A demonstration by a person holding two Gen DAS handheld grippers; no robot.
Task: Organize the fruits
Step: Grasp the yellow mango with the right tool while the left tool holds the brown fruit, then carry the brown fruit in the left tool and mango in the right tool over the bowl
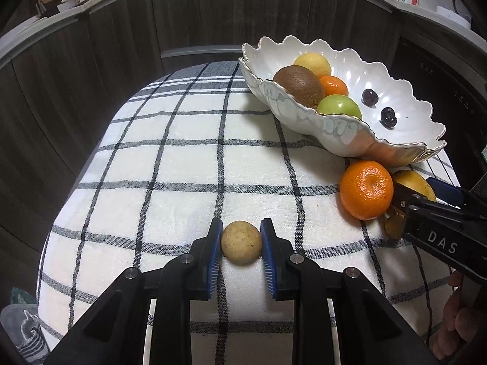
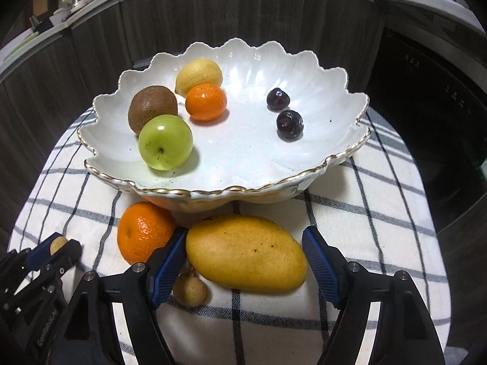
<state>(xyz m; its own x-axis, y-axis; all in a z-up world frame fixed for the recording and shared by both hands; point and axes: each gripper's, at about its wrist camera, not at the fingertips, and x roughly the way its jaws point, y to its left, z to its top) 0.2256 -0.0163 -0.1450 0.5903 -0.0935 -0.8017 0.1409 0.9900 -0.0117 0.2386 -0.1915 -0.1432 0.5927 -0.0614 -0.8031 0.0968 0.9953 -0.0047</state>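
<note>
A white scalloped bowl (image 2: pixel 341 91) (image 1: pixel 341 133) holds a lemon, a kiwi, a small orange, a green apple (image 2: pixel 166 141) and two dark cherries. My left gripper (image 1: pixel 240 237) is shut on a small tan round fruit (image 1: pixel 241 242) resting on the checked cloth. My right gripper (image 2: pixel 245 243) is open, its jaws on either side of a yellow mango (image 2: pixel 246 252) lying in front of the bowl. An orange (image 2: pixel 143 231) (image 1: pixel 366 189) lies left of the mango. Another small tan fruit (image 2: pixel 190 290) sits by the right gripper's left finger.
The white cloth with dark checks (image 1: pixel 170 164) covers a small round-edged table. Dark wood cabinet fronts (image 1: pixel 121 45) curve behind it. A dark appliance (image 2: pixel 426 106) stands at the right. A counter above carries teaware and bottles.
</note>
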